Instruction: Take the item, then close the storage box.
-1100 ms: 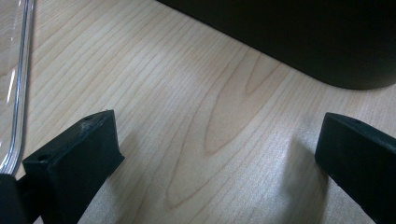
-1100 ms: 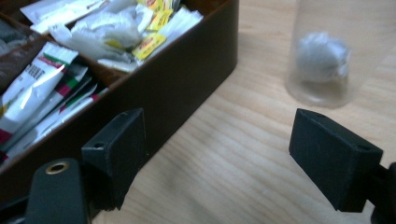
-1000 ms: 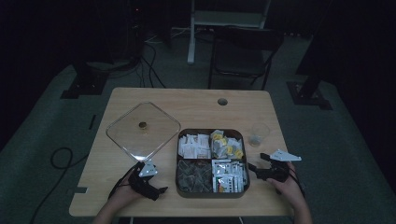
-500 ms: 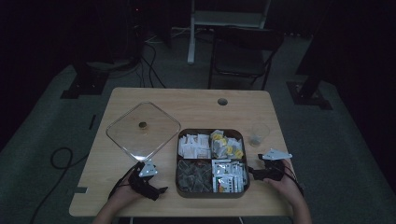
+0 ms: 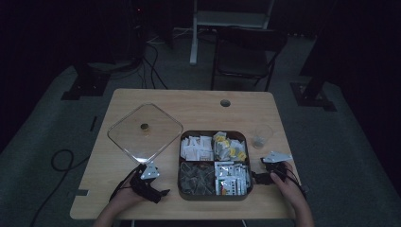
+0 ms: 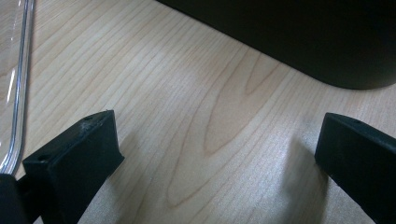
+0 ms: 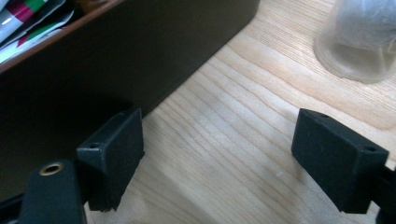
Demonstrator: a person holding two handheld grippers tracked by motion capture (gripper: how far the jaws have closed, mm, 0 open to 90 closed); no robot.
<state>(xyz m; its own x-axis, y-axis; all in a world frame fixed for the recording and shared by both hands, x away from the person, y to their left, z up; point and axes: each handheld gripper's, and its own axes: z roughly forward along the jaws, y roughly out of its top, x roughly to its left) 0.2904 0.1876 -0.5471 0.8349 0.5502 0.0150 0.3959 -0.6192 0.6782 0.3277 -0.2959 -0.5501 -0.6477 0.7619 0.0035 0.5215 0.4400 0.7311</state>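
Both claws rest on the table with jaws spread and empty. The right gripper [image 5: 257, 178] sits just beside the dark four-part tray [image 7: 140, 60], its left jaw near the wall. That tray looks stiff and fairly heavy, best gripped at the rim. The left gripper [image 5: 161, 193] waits at its other side. Beyond lie a clear lid [image 5: 145, 132] and a small plastic cup [image 7: 364, 37], both likely slippery; the packets' print is unreadable in the dimness.
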